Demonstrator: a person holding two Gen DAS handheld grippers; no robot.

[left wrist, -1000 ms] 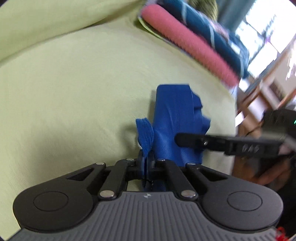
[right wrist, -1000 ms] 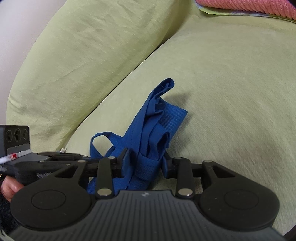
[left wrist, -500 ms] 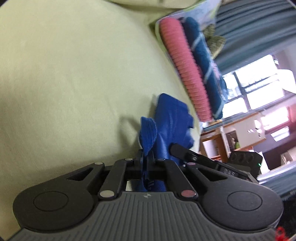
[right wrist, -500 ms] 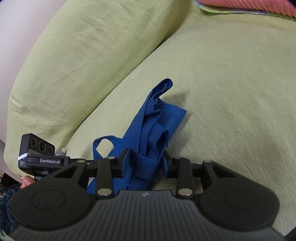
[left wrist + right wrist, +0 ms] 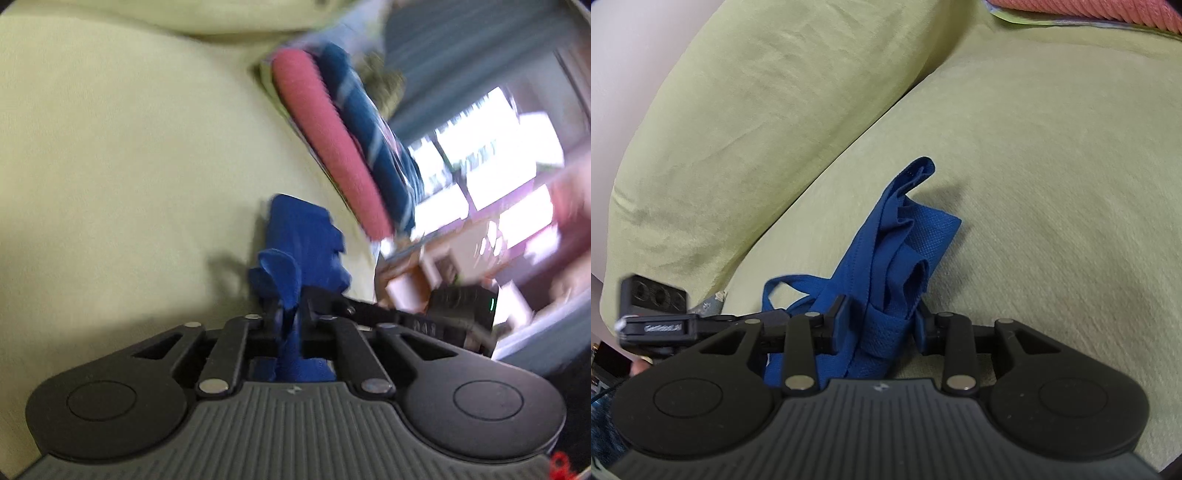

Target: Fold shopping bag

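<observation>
In the left wrist view the left gripper fingers are opening off a blue strap of the one blue woven fabric shopping bag at twelve o'clock on the yellow-green sofa cushion, so regripping seems next; in the right wrist view the right gripper fingers clamp the bunched bag, one of two grippers.

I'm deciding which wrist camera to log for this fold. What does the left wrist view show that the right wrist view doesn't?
Only the left wrist view: the navy striped fabric stacked behind the pink roll, bright windows and room furniture, all blurred, and the left gripper with its jaws opening around a blue strip of the bag.

Only the right wrist view: the sofa's back cushion, a loose handle loop, and the right gripper shut on the bunched bag.

Both: the blue shopping bag, the green seat cushion, the pink roll.
</observation>
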